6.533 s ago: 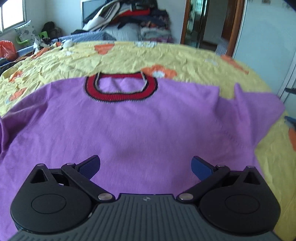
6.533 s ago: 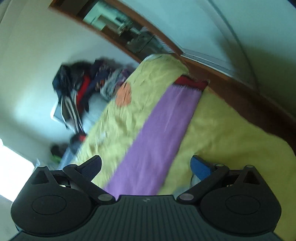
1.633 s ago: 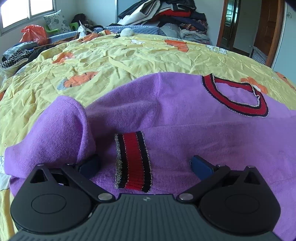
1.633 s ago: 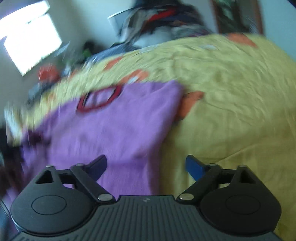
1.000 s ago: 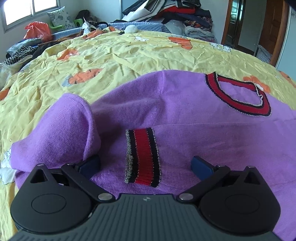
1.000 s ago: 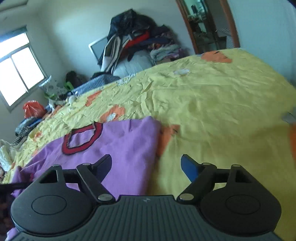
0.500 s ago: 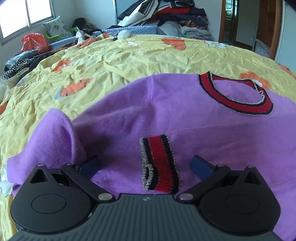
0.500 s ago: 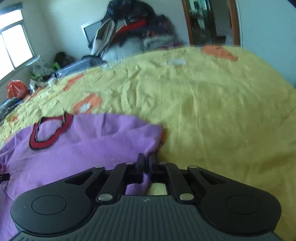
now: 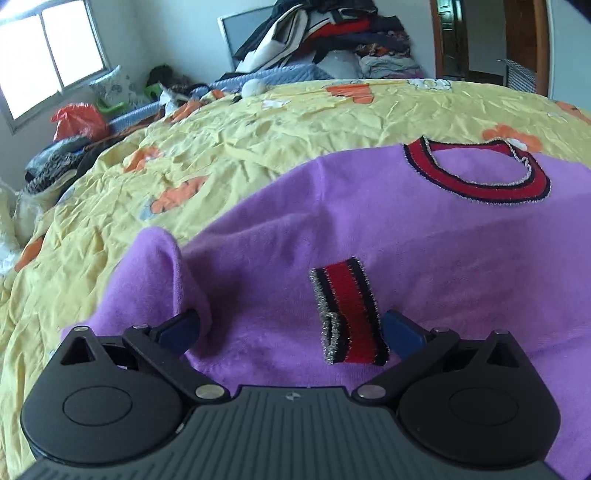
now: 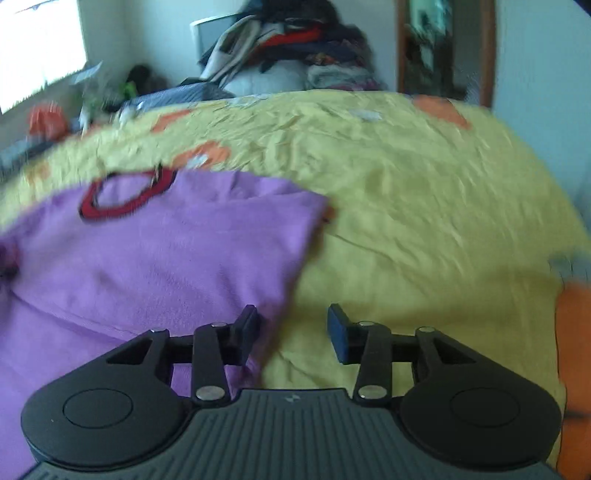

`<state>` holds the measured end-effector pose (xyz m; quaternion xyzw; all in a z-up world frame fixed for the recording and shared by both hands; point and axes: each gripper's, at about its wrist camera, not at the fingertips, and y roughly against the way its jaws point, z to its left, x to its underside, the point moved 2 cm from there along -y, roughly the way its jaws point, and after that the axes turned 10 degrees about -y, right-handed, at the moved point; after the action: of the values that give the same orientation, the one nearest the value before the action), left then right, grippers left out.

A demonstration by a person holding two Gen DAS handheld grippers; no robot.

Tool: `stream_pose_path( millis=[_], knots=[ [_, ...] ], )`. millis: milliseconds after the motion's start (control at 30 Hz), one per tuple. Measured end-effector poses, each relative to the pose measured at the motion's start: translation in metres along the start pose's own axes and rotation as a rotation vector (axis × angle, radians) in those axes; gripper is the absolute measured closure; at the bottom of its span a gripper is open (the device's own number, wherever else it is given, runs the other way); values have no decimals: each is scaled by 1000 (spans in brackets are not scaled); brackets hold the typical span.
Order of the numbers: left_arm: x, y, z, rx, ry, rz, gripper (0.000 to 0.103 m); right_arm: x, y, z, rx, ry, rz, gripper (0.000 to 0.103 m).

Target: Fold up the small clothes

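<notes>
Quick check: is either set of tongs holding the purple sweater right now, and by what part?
Neither. The left tongs are open above the folded-in striped cuff; the right tongs are open over the purple sweater side edge, gripping nothing.

A purple sweater (image 9: 369, 229) lies spread on the yellow-sheeted bed (image 9: 295, 122).

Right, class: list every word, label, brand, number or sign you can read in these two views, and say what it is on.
Readable words or numbers: none.
Left gripper: a small embossed emblem on its body, a symbol, not letters.
Right gripper: the same emblem, no text.
Purple sweater: red and black trim only, no tag showing.
Yellow bedsheet: orange printed shapes, no lettering.
Clothes pile: too far to tell.
</notes>
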<state>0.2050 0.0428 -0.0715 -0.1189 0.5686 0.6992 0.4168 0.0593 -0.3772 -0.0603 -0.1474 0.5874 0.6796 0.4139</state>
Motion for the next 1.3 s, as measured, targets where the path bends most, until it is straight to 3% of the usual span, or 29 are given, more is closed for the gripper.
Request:
stream_pose_path(
  millis=[133,200,233,333,400,433,533,600,667,700,733,833,900,1067,1200,1300],
  knots=[
    [12,18,12,52,50,-18,0,8,11,31,-118,32,-36,62],
    [27,34,30,67,109,-44,0,15,-18,40,20,113,81,50],
    [34,41,41,73,139,-59,0,17,-18,39,20,106,43,46],
    [63,62,88,114,257,-117,0,25,-6,45,-43,41,27,42],
    [83,68,122,130,340,-143,0,36,7,59,-90,23,7,24],
    [91,69,137,122,363,-150,0,43,16,66,-129,21,-6,23],
    [101,74,158,42,304,-158,0,62,31,90,-217,-28,-12,22],
    [103,87,153,62,168,-229,0,76,37,110,-278,-41,0,22],
    [104,99,140,8,21,-273,0,89,40,129,-314,-39,4,22],
    [106,100,139,41,9,-254,0,94,41,138,-331,-26,12,22],
    [109,99,142,132,34,-222,0,100,39,146,-347,-4,17,22],
    [131,100,154,313,182,-160,0,118,36,160,-337,33,9,19],
    [151,102,163,357,315,-132,1,124,37,162,-337,47,2,19],
    [188,82,183,567,786,-68,16,123,39,153,-355,-5,-12,13],
    [198,61,188,644,1067,3,16,123,37,148,-374,-52,-12,13],
    [204,54,192,671,1171,-9,16,123,37,145,-384,-71,-14,13]
  ],
)
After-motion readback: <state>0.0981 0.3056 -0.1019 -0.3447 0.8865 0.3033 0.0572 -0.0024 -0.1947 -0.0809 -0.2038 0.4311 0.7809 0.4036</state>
